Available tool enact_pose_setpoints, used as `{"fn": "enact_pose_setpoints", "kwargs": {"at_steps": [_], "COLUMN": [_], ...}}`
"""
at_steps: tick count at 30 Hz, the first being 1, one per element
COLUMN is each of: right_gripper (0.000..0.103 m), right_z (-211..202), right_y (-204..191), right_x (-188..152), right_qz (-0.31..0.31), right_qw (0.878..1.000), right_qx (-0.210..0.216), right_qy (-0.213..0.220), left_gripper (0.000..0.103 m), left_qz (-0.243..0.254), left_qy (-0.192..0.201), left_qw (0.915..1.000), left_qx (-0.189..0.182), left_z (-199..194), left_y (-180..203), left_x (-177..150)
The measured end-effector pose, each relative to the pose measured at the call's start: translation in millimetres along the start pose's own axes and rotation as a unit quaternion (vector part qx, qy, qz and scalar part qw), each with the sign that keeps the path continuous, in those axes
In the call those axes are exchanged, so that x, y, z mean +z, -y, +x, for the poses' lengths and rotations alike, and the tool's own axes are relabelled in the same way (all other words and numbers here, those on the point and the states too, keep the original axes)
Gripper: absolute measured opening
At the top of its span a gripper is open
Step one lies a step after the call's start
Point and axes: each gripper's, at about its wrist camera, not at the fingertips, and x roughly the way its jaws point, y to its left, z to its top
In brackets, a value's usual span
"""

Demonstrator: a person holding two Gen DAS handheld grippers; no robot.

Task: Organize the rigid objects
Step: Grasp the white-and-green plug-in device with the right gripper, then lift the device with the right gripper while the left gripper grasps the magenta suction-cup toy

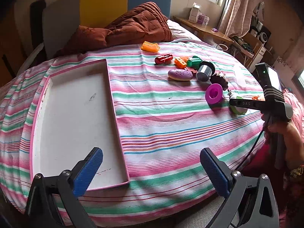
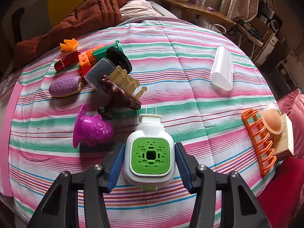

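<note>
surface: striped bed (image 1: 171,125), toys scattered on it, no counter in view
tray: pink-rimmed tray (image 1: 114,102) on the bed's left side, nothing in it as far as shown
right gripper (image 2: 150,161): pointing down at the white-and-green plug-in device (image 2: 150,152); blue fingers (image 2: 115,163) either side of it; left one looks touching or just beside the casing, right one shows a thin gap; can't tell if it's clamped yet
device: lying flat on the bed, prongs pointing away, not lifted
left gripper (image 1: 152,169): fingers wide apart, nothing between them, hovering over the tray's near corner and bed edge
pile: purple cup (image 2: 91,129), brown hair clip (image 2: 121,93), dark cylinder (image 2: 106,70), purple oval case (image 2: 64,85), red tube (image 2: 66,60), orange blocks (image 2: 85,58), all close together, some touching
apart: orange crown piece (image 2: 69,44); white holder (image 2: 222,68); orange rack (image 2: 260,138) at right edge
progress: very start, judged from empty tray; zero items sorted
step: first pick, device
left: everything, roughly ten-plus items, presumably into tray
</note>
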Motion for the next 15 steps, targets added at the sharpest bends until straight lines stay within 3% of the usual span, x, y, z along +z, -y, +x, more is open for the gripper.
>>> {"fn": "enact_pose_setpoints", "kwargs": {"at_steps": [3,5,8,10,11,12,15], "right_gripper": [0.053,0.053,0.053,0.053,0.053,0.055,0.06], "right_z": [2,6,27,37,37,32,3], "right_y": [16,37,66,79,83,85,84], "right_x": [0,0,-5,-9,-10,-8,1], "right_qz": [0.051,0.115,0.225,0.275,0.289,0.289,0.25], "right_qw": [0.998,0.987,0.94,0.912,0.909,0.916,0.955], "right_qx": [0.045,0.117,0.253,0.299,0.297,0.277,0.158], "right_qy": [0.001,-0.006,-0.039,-0.051,-0.047,-0.037,0.021], "left_gripper": [0.103,0.103,0.103,0.103,0.103,0.103,0.103], "left_qz": [0.016,0.025,0.033,0.037,0.039,0.042,0.049], "left_qy": [0.004,0.005,0.0,-0.006,-0.008,-0.01,-0.01], "left_qw": [0.9999,0.9996,0.9993,0.999,0.9989,0.9988,0.9984], "left_qx": [-0.002,-0.007,-0.018,-0.022,-0.025,-0.026,-0.024], "left_z": [5,9,17,23,25,27,29], "left_y": [13,21,31,38,40,43,49], "left_x": [7,11,15,16,16,16,16]}}
